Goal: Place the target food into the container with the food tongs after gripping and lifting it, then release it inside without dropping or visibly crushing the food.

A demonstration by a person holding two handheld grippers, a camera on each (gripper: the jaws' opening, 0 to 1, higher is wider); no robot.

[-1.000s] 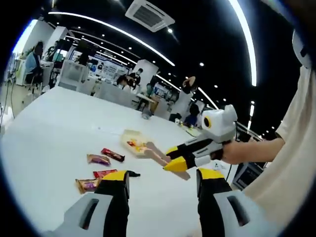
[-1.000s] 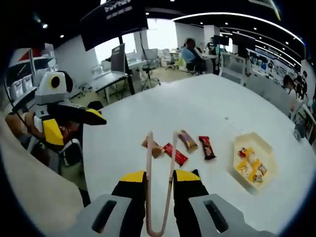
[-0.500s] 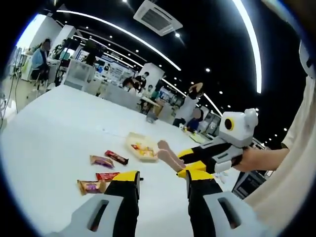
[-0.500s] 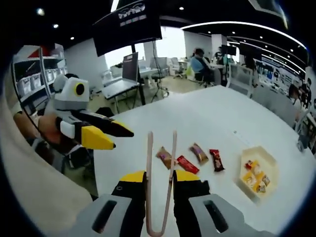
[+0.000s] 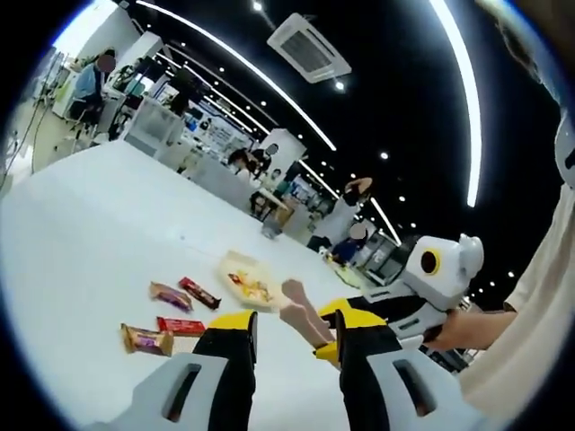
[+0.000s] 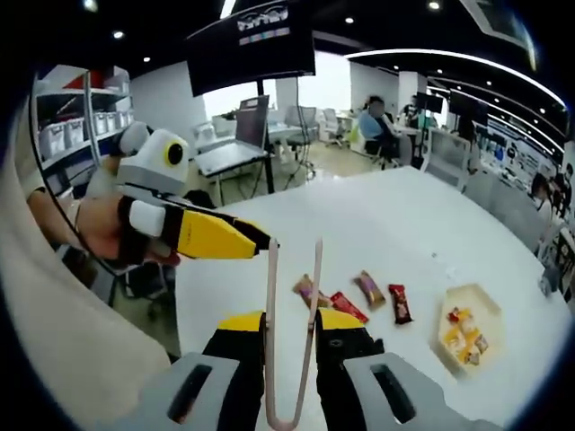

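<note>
Pale pink food tongs [image 6: 271,305] stand upright between my right gripper's [image 6: 289,321] jaws, which are shut on them near the hinge. Beyond their tips lie several wrapped snack bars [image 6: 346,305] on the white table [image 6: 377,215], and a shallow yellow container [image 6: 467,328] with snacks inside sits to the right. My left gripper [image 6: 260,241] comes in from the left with its tip right at the tongs' left arm; contact cannot be told. In the left gripper view, my left gripper [image 5: 295,325] is open and narrow, the tongs [image 5: 301,310] sit just beyond it, held by the right gripper [image 5: 340,312], with the bars [image 5: 171,294] and container [image 5: 244,285] further off.
The table is large, with bare surface around the snacks. A person's hand [image 6: 99,229] and pale sleeve hold the left gripper. Desks, chairs, a screen [image 6: 256,45] and seated people stand beyond the table's far edge.
The two grippers have come together: the left gripper's tip now reaches the tongs' left arm. The left jaws have narrowed. Snacks and container lie as before.
</note>
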